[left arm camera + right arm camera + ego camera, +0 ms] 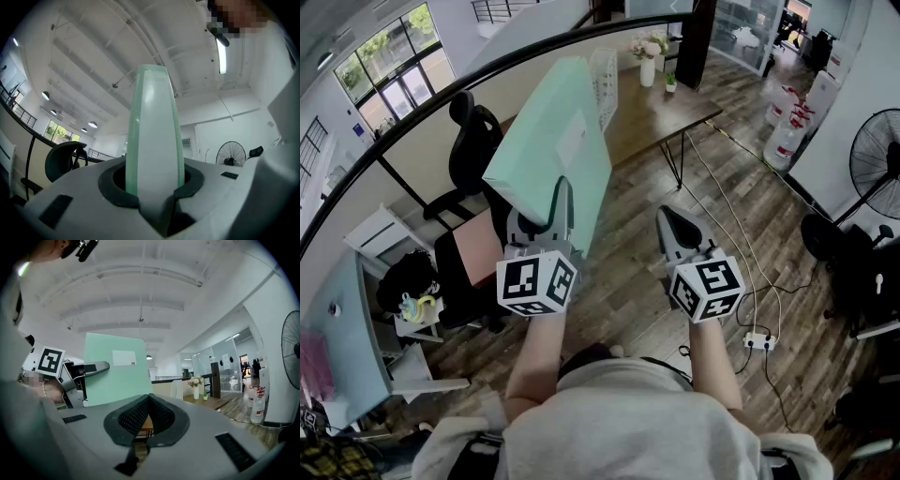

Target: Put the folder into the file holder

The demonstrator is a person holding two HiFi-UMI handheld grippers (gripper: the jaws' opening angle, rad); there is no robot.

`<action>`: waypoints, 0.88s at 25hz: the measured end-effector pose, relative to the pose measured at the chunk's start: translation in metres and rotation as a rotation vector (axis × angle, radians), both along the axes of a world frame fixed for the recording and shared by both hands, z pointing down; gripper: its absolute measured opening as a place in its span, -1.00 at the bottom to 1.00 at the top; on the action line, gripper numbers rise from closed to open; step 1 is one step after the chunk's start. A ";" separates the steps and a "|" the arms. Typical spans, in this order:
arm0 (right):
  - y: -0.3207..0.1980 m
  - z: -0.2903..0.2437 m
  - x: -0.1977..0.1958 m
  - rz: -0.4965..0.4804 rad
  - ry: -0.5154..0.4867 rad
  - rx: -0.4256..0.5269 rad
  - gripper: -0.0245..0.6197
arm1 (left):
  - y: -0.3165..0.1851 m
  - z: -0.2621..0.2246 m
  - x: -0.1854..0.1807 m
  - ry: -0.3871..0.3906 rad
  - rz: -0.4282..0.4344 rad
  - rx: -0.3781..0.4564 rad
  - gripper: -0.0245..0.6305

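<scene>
A mint-green folder [558, 141] with a white label is held up in the air, tilted, by my left gripper [542, 217], which is shut on its lower edge. In the left gripper view the folder [154, 136] stands edge-on between the jaws of that gripper [154, 190]. My right gripper [680, 230] hovers to the right of the folder, shut and holding nothing; from its own view [149, 401] the folder [115, 369] shows at the left. The white mesh file holder [605, 84] stands on the wooden desk [661, 117] beyond the folder, partly hidden by it.
A vase of flowers [648, 64] and a small plant sit at the desk's far end. A black office chair [473, 150] stands left of the folder. A floor fan [877, 155], water bottles [787, 131] and a power strip with cables [757, 341] are on the right.
</scene>
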State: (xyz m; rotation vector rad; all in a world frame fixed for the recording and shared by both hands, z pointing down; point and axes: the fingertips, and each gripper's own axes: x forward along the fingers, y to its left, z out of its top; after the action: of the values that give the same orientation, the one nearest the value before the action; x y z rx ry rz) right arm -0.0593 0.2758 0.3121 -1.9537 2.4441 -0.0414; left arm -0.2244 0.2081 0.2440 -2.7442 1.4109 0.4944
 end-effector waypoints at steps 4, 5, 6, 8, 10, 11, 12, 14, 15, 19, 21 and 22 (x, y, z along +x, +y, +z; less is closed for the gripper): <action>-0.006 0.000 -0.006 -0.016 0.011 -0.001 -0.91 | -0.006 0.004 -0.003 0.019 -0.008 -0.011 -0.43; -0.008 0.000 -0.006 -0.020 0.008 -0.003 -0.91 | -0.008 0.005 -0.003 0.020 -0.008 -0.011 -0.43; -0.009 0.001 -0.007 -0.022 0.003 -0.004 -0.91 | -0.009 0.005 -0.002 0.019 -0.005 -0.011 -0.43; -0.011 0.004 -0.009 -0.021 -0.005 -0.008 -0.91 | -0.011 0.008 -0.002 0.014 0.002 -0.014 -0.43; -0.013 0.004 -0.010 -0.009 -0.011 -0.002 -0.91 | -0.014 0.010 -0.004 0.017 0.002 -0.018 -0.43; -0.015 0.003 -0.009 -0.001 -0.023 0.009 -0.91 | -0.015 0.011 -0.005 0.020 0.000 -0.018 -0.43; -0.016 0.001 -0.007 0.006 -0.043 0.021 -0.91 | -0.017 0.011 -0.006 0.024 -0.002 -0.017 -0.43; -0.022 -0.001 -0.005 0.015 -0.080 0.031 -0.90 | -0.023 0.010 -0.010 0.028 0.000 -0.014 -0.43; -0.025 0.000 -0.004 0.020 -0.086 0.029 -0.90 | -0.026 0.009 -0.011 0.031 0.001 -0.014 -0.43; -0.033 0.005 -0.009 0.031 -0.079 0.013 -0.90 | -0.036 0.010 -0.018 0.044 0.005 -0.005 -0.43; -0.035 0.012 -0.013 0.029 -0.079 0.000 -0.90 | -0.040 0.012 -0.019 0.049 0.012 -0.004 -0.43; -0.037 0.015 -0.014 0.029 -0.082 -0.006 -0.90 | -0.042 0.014 -0.019 0.051 0.017 -0.007 -0.43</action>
State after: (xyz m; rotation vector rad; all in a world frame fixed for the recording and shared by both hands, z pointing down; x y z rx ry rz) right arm -0.0735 0.2388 0.3274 -1.9479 2.3673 -0.1258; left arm -0.2432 0.1666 0.2582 -2.7704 1.4044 0.5655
